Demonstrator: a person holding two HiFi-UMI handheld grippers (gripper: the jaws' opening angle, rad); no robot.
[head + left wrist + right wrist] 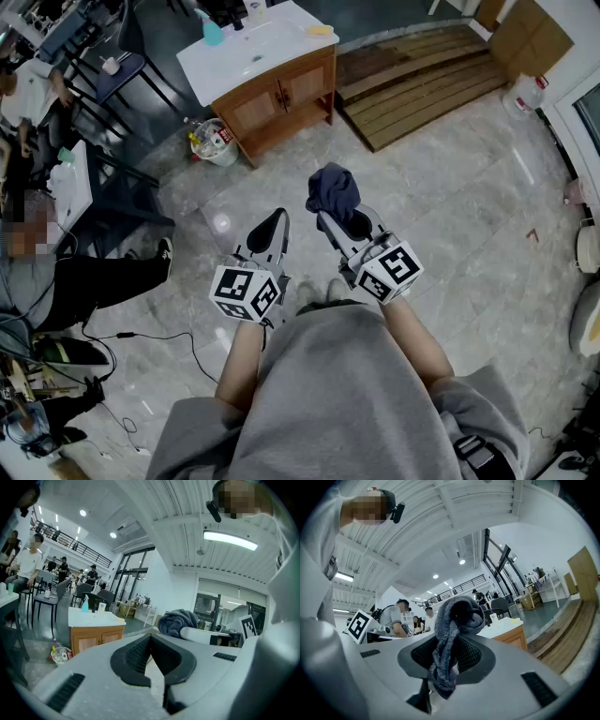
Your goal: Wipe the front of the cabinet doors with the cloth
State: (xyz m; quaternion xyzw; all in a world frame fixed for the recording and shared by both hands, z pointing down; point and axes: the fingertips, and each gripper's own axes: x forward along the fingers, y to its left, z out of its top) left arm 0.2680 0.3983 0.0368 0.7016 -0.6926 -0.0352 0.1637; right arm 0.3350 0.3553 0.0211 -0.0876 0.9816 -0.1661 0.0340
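Observation:
The wooden cabinet (281, 97) with a white sink top stands far ahead across the floor, its two doors (292, 90) closed. It also shows small in the left gripper view (95, 638) and the right gripper view (510, 636). My right gripper (328, 215) is shut on a dark blue cloth (333, 189), which bunches above the jaws and hangs between the pads (451, 639). To its left my left gripper (277, 219) is shut with nothing in it, its black pads meeting (151, 644). Both grippers are held level in front of the person's body, well short of the cabinet.
A small bin with bottles (214, 142) sits at the cabinet's left foot. A wooden platform (422, 80) lies to its right. A blue spray bottle (212, 32) stands on the top. A seated person's legs (103, 278), chairs (127, 70) and floor cables (141, 336) fill the left.

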